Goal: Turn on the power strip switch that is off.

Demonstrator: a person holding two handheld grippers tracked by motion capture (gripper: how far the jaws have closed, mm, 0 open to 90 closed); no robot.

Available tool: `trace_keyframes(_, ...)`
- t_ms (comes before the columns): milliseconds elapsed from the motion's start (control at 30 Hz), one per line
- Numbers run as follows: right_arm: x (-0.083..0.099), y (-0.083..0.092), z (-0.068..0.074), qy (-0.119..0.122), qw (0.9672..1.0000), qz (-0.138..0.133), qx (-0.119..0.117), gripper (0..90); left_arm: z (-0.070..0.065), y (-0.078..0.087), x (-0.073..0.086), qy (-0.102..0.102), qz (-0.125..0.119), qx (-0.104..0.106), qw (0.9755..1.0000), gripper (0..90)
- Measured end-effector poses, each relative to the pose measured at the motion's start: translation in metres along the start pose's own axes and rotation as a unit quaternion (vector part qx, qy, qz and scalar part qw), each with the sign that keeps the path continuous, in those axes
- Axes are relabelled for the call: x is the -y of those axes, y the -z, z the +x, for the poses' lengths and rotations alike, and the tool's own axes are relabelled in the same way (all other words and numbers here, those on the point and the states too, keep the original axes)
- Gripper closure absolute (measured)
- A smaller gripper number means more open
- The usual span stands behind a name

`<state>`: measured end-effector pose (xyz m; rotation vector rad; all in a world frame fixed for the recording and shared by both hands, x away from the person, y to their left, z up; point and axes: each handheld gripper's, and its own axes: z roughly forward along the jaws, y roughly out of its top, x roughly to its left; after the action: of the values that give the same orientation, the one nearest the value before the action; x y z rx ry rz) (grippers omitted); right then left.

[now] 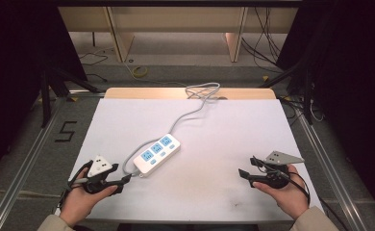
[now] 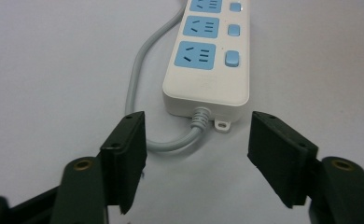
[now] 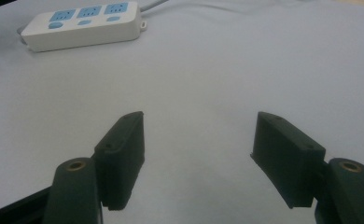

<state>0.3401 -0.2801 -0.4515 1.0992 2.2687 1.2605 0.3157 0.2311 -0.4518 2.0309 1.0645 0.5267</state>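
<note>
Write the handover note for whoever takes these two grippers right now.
Left gripper: open, nothing held, aimed at the cable end of the power strip, close to it.
Right gripper: open, nothing held, over bare table on the right, well away from the strip.
Power strip lies slanted mid-table; its grey cable runs to the far edge.
Done: nothing gripped yet.
Left: probably taking hold of the strip.

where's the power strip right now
In the high view the power strip lies slanted on the white table, left of centre, its cable end just ahead of the open left tool.
</note>
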Motion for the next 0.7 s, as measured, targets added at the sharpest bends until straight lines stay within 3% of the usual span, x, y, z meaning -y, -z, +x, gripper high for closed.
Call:
trace_keyframes(67, 0.000, 0.000, 0.000, 0.000, 1.0000, 0.000, 0.000, 34.6, 0.000, 0.001, -0.001, 0.002, 0.003, -0.002, 1.0000, 46.3)
trace_keyframes(100, -0.001, 0.000, 0.001, 0.002, 1.0000, 0.001, -0.001, 34.6, 0.000, 0.001, -0.001, 0.002, 0.006, -0.001, 1.0000, 54.8)
trace_keyframes(200, -0.001, 0.000, 0.002, 0.006, 1.0000, 0.000, -0.001, 34.6, 0.001, 0.003, 0.001, 0.001, 0.016, 0.002, 0.9999, 66.4)
trace_keyframes(233, -0.001, 0.000, 0.002, 0.006, 1.0000, 0.000, -0.001, 34.6, 0.001, 0.004, 0.001, -0.004, 0.022, 0.002, 0.9997, 66.4)
trace_keyframes(267, -0.001, 0.001, 0.002, 0.008, 1.0000, 0.003, 0.000, 34.7, 0.002, 0.005, 0.001, -0.005, 0.023, 0.001, 0.9997, 77.1)
trace_keyframes(300, -0.001, 0.001, 0.002, 0.008, 1.0000, 0.003, 0.000, 34.7, 0.002, 0.006, 0.000, -0.004, 0.023, -0.004, 0.9997, 77.1)
trace_keyframes(333, -0.001, 0.002, 0.002, 0.007, 1.0000, 0.003, 0.001, 34.8, 0.003, 0.008, -0.001, -0.003, 0.023, -0.006, 0.9997, 88.3)
trace_keyframes(433, -0.001, 0.001, 0.002, 0.005, 1.0000, 0.003, 0.000, 34.9, 0.004, 0.008, -0.003, 0.028, 0.022, 0.008, 0.9993, 89.4)
trace_keyframes(700, -0.001, 0.000, 0.002, 0.006, 1.0000, 0.003, 0.001, 34.8, 0.000, 0.003, -0.012, 0.035, 0.019, 0.008, 0.9992, 89.6)
